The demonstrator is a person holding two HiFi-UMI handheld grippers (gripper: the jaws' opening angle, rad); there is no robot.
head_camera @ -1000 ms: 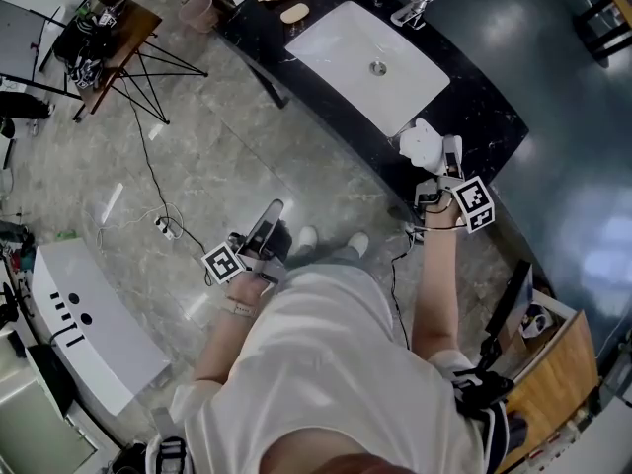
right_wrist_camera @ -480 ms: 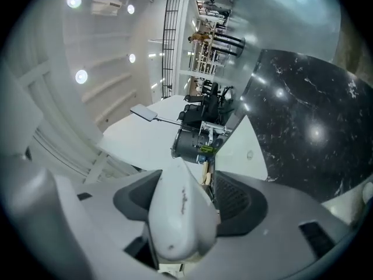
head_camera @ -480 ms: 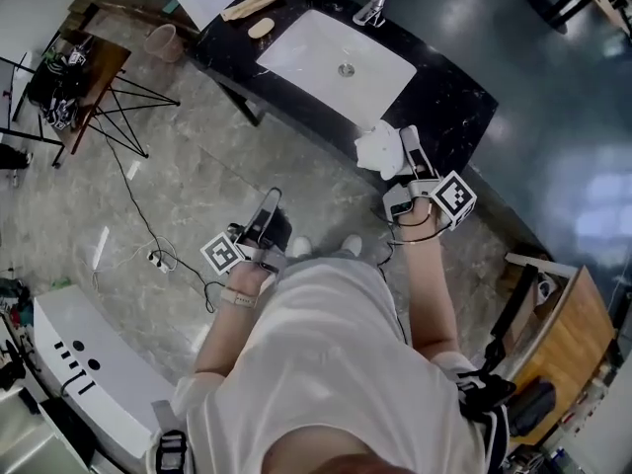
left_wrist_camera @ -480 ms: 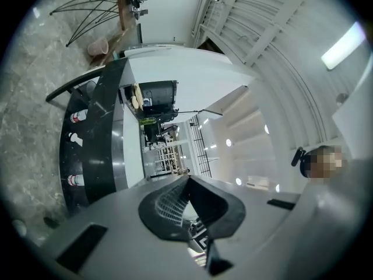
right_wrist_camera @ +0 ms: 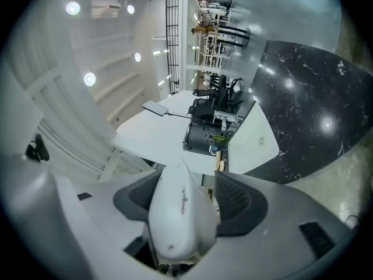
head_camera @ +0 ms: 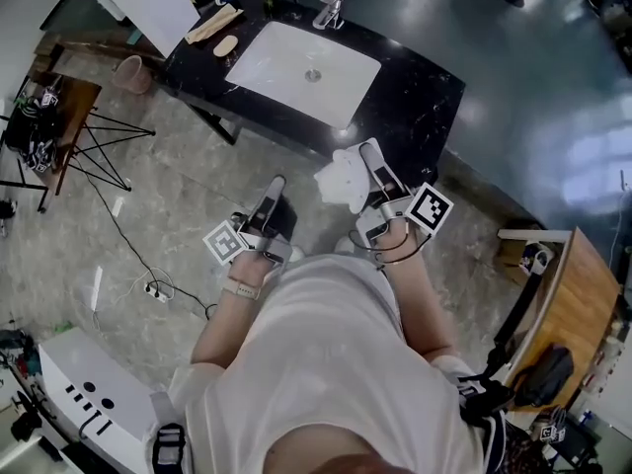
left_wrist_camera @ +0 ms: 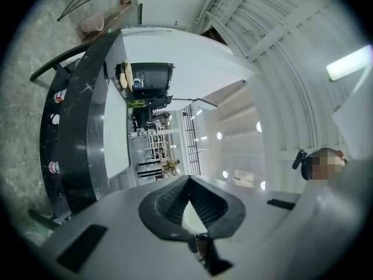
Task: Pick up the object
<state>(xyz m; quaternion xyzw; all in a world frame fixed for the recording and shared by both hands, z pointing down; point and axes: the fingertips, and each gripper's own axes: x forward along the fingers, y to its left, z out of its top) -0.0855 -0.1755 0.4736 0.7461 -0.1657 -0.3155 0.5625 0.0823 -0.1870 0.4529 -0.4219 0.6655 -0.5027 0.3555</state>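
The object is a smooth white rounded thing (head_camera: 339, 179) with a dark scuff on it. My right gripper (head_camera: 361, 169) is shut on it and holds it in the air just off the near edge of the black counter (head_camera: 425, 97). In the right gripper view the white object (right_wrist_camera: 179, 212) fills the space between the two dark pads (right_wrist_camera: 233, 200), and the gripper (right_wrist_camera: 187, 186) points up toward the counter and the ceiling. My left gripper (head_camera: 276, 190) hangs over the stone floor beside the person's legs. Its jaws meet at the tips with nothing in them (left_wrist_camera: 187, 182).
A white sink (head_camera: 259, 65) with a faucet (head_camera: 333, 8) is set in the black counter, with wooden items (head_camera: 212, 26) at its far left end. A pink bin (head_camera: 130, 72), a tripod stand (head_camera: 94, 136) and a cable with a power strip (head_camera: 153, 289) are on the floor at left. A wooden table (head_camera: 583, 304) stands at right.
The right gripper has carried the white object from over the counter's near edge back toward the person, off the counter. The head view has swung, and the left gripper keeps its place by the legs.
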